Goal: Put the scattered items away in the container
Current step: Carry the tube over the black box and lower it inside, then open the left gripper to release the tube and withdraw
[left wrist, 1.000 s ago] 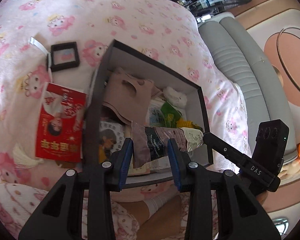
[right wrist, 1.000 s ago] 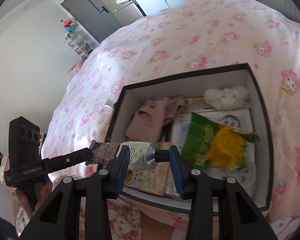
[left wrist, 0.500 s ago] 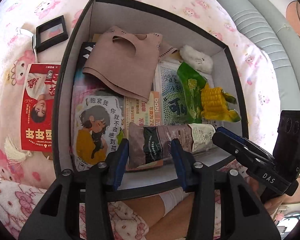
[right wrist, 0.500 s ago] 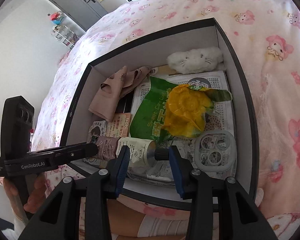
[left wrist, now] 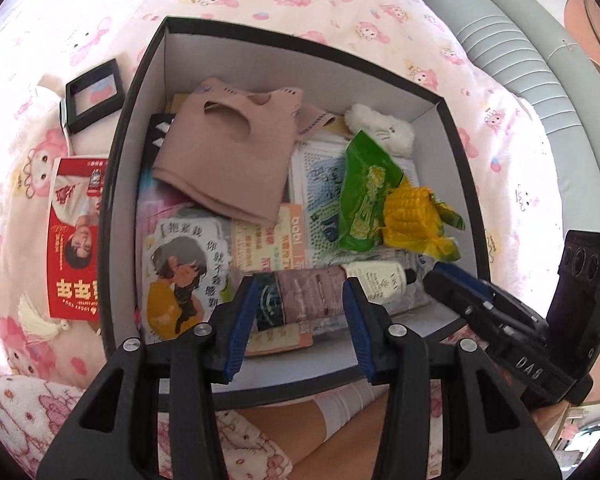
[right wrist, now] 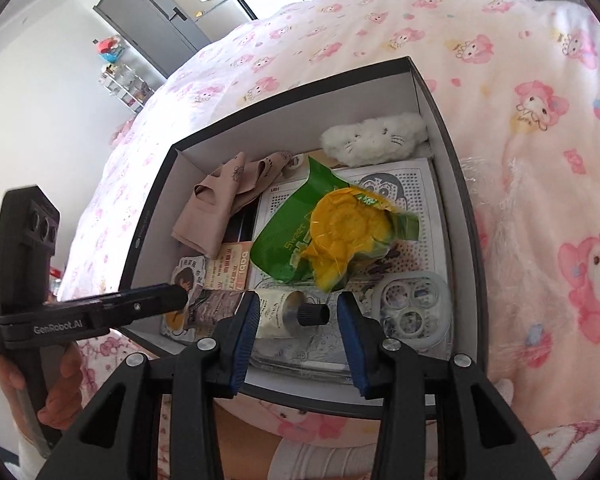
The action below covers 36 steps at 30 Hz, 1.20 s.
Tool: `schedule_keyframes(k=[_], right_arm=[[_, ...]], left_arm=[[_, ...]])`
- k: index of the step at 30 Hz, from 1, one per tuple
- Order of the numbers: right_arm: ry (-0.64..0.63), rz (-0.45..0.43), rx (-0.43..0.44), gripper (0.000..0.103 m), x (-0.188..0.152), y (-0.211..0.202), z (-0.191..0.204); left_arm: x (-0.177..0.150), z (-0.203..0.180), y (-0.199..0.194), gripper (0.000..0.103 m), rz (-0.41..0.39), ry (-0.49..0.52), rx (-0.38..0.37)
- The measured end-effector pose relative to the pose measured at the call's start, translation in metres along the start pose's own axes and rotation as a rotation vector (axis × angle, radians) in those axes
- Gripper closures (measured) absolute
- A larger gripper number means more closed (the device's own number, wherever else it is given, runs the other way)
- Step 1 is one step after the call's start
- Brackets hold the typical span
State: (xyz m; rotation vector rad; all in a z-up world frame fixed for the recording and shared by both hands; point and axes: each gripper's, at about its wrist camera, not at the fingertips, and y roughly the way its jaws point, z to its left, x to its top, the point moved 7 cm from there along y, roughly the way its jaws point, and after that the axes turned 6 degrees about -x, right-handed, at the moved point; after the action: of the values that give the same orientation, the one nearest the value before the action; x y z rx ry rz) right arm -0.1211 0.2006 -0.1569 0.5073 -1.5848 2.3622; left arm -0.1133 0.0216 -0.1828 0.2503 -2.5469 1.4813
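A black box (left wrist: 138, 104) (right wrist: 424, 80) with white walls sits on the pink bedspread. Inside lie a beige top (left wrist: 228, 160), a green corn packet (left wrist: 364, 196) (right wrist: 340, 236), a white plush (right wrist: 374, 136), booklets and a clear phone case (right wrist: 410, 308). A cream tube (left wrist: 312, 292) (right wrist: 276, 312) with a black cap lies low at the box's near side. My left gripper (left wrist: 300, 300) is open astride the tube's brown end. My right gripper (right wrist: 296, 316) is open around the capped end.
Outside the box, to its left, lie a red booklet (left wrist: 72, 236) and a small black frame (left wrist: 94, 94). A grey sofa (left wrist: 540, 60) stands to the right. The person's leg (left wrist: 300, 420) is just under the near box wall.
Both grippers carried the tube over the near wall and down into the box. Both then opened wider, and the tube now rests on the contents.
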Motion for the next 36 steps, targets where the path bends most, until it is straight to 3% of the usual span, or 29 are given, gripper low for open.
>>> schedule_keyframes(k=[6,10,13,16,20,26,30,36], right_arm=[[-0.080,0.103,-0.033,0.065,-0.005,0.030,0.018],[-0.092,0.112,0.071,0.065,-0.007,0.030,0.033],[-0.094,0.076,0.121,0.065,-0.005,0.026,0.041],[-0.135,0.017,0.071,0.065,-0.006,0.017,0.041],[-0.079,-0.029,0.012,0.066,-0.002,0.007,0.023],[-0.043,-0.026,0.004,0.066,0.001,0.006,0.013],[-0.068,0.052,-0.005,0.066,0.001,0.022,0.022],[-0.138,0.109,0.093,0.064,-0.005,0.033,0.051]], left_arm=[[0.006,0.004,0.006,0.059,-0.019,-0.034,0.018],[0.000,0.009,0.008,0.059,-0.004,-0.037,0.013],[-0.003,0.012,0.009,0.059,0.009,-0.031,0.024],[-0.002,0.012,0.011,0.059,0.021,-0.027,0.025],[0.001,0.012,0.018,0.058,0.031,-0.009,0.059],[-0.007,0.021,0.011,0.058,0.030,-0.053,0.131],[-0.008,0.019,-0.009,0.058,-0.019,-0.057,0.104],[-0.007,0.022,-0.016,0.058,-0.040,-0.073,0.074]])
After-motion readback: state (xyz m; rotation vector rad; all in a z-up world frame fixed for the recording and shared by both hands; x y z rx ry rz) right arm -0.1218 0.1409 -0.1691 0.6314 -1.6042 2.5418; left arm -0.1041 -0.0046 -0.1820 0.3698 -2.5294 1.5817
